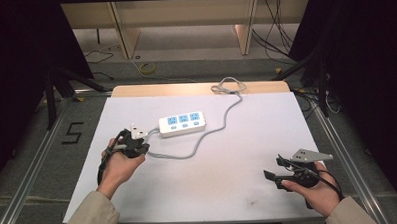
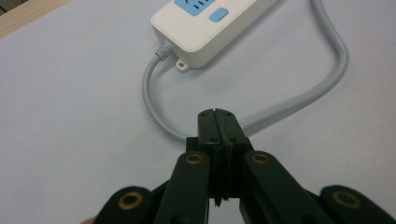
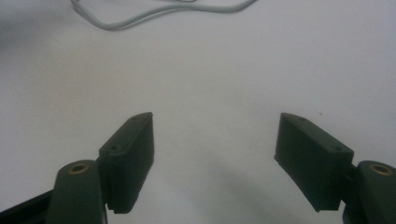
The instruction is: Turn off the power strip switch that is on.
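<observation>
Your left gripper (image 2: pixel 218 122) has its fingers closed on nothing, just beside the grey cable (image 2: pixel 299 95) of the power strip (image 1: pixel 182 123) mid-table. Push on like that and you'd shove the cable, dragging the strip. Right gripper (image 3: pixel 215 154) rests low near the table's (image 1: pixel 214 191) edge, fingers wide open, empty.

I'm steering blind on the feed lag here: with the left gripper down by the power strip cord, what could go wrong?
1. The left gripper is shut with nothing between its pads, right over the grey cord; a push may shove the cord or drag the power strip.
2. The cord loops across the white sheet; it could snag on a jaw.
3. The right gripper is open, well away, no help steadying.
</observation>
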`<state>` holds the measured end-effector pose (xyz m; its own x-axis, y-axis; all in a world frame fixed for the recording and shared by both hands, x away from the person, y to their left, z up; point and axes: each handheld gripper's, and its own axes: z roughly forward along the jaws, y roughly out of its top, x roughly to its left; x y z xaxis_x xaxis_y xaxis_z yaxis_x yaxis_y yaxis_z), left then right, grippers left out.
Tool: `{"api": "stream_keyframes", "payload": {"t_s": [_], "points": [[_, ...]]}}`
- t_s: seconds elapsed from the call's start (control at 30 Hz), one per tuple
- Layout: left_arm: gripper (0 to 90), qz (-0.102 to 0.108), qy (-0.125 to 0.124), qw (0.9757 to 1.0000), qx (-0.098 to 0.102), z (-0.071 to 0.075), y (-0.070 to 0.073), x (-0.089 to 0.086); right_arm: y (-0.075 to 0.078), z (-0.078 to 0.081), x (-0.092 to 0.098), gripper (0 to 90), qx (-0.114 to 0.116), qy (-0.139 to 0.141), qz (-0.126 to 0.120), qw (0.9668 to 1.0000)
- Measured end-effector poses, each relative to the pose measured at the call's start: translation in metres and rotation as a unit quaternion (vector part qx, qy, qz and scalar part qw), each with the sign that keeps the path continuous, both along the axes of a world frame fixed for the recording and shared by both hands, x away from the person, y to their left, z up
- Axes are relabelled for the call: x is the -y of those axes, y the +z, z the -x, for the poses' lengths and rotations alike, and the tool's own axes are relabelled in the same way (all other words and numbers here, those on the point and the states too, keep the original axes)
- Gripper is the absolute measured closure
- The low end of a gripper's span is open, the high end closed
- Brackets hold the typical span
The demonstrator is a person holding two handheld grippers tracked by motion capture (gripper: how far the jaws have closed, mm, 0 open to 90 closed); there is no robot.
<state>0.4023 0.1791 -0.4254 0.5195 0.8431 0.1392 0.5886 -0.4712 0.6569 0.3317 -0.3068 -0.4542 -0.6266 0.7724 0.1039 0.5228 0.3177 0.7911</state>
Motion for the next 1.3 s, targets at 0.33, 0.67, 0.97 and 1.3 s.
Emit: {"api": "stream_keyframes", "payload": {"t_s": [0.33,0.67,0.97,1.3], "points": [[89.7,-0.007,0.008,0.9999,-0.003,-0.006,0.001,0.001,0.000,0.000,0.000,28.8,0.001,0.000,0.000,1.0000],[89.7,-0.005,0.010,0.9999,-0.004,-0.010,0.001,0.005,0.000,0.000,0.000,28.8,0.001,0.000,0.000,1.0000],[89.7,-0.007,0.004,0.9999,-0.007,-0.014,0.001,0.008,0.000,0.000,0.000,28.7,0.001,0.001,0.000,1.0000],[89.7,-0.012,-0.001,0.9999,-0.001,-0.019,0.001,0.012,0.001,0.000,0.000,28.6,0.001,0.002,-0.001,1.0000]]}}
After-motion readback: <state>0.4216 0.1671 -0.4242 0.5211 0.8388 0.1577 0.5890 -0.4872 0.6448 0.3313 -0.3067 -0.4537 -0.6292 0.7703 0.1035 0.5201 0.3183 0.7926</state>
